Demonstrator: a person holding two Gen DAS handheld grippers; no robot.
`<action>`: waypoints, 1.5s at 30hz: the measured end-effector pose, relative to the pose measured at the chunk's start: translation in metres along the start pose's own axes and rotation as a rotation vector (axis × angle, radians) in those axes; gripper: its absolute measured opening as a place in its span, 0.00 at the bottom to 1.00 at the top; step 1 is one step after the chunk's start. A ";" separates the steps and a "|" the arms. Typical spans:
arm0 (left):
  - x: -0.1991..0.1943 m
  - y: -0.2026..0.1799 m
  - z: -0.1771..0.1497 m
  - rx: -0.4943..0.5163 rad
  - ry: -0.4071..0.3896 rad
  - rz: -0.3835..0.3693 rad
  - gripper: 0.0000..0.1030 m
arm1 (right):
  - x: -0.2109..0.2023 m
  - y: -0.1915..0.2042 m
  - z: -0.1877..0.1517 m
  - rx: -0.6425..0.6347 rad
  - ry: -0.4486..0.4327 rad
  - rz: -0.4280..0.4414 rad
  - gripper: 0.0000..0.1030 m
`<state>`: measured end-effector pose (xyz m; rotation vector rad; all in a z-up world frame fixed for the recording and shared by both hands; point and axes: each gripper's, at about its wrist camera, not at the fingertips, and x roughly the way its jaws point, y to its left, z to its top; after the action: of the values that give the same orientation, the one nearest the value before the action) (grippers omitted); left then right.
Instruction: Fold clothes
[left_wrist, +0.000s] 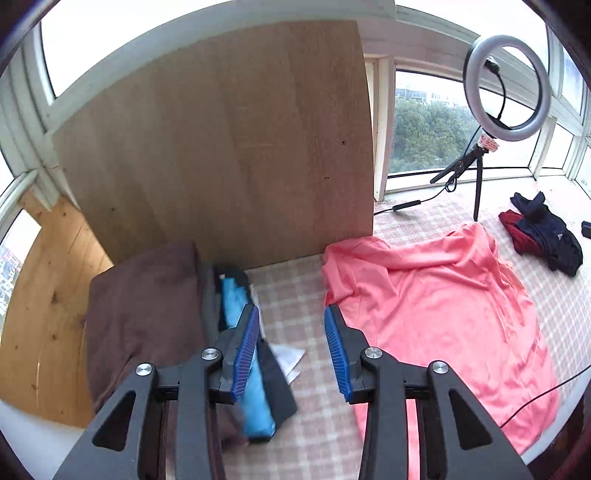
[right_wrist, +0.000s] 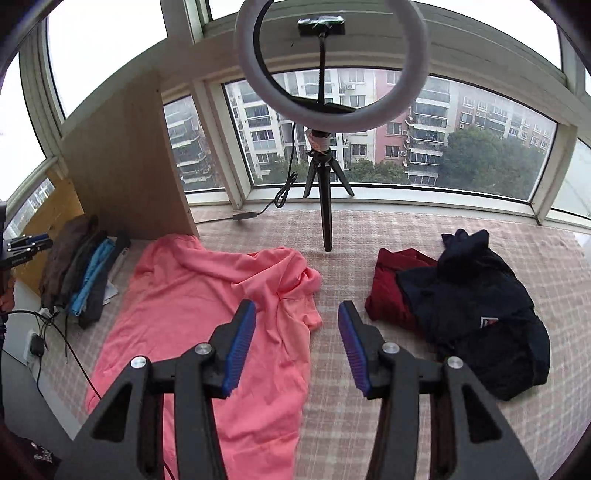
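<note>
Right wrist view alone shows apartment blocks through the window and the left gripper (right_wrist: 31, 245) at the frame's left edge; left wrist view alone faces the tall upright wooden board (left_wrist: 221, 147). Both show the soft, creased salmon-pink T-shirt (right_wrist: 207, 317) spread flat on the checked woven mat (right_wrist: 406, 229). Ridged blue pads line both claws, jaws apart and empty. The left gripper (left_wrist: 291, 349) hovers just beside the shirt's edge; the right gripper (right_wrist: 297, 347) straddles its sleeve-side edge.

- I saw the pink shirt (right_wrist: 207, 295) was smooth, matt cloth.
- The board (left_wrist: 221, 147) I faced looked like matt wood grain.
- My gripper fingers (right_wrist: 240, 347) wore ribbed blue pads.
</note>
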<state>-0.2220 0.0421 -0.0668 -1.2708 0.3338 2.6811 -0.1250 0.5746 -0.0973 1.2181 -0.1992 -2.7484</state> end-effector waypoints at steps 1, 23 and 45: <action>-0.019 0.009 -0.015 -0.008 -0.004 0.000 0.36 | -0.022 -0.005 -0.013 0.027 -0.013 0.029 0.47; 0.040 -0.175 -0.239 0.205 0.369 -0.353 0.50 | 0.017 0.024 -0.278 -0.038 0.372 0.064 0.63; 0.013 -0.098 -0.151 0.071 0.249 -0.134 0.21 | 0.019 0.049 -0.164 -0.046 0.197 0.166 0.06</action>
<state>-0.0952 0.0970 -0.1829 -1.5486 0.3560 2.3835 -0.0122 0.5117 -0.2120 1.3820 -0.2051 -2.4618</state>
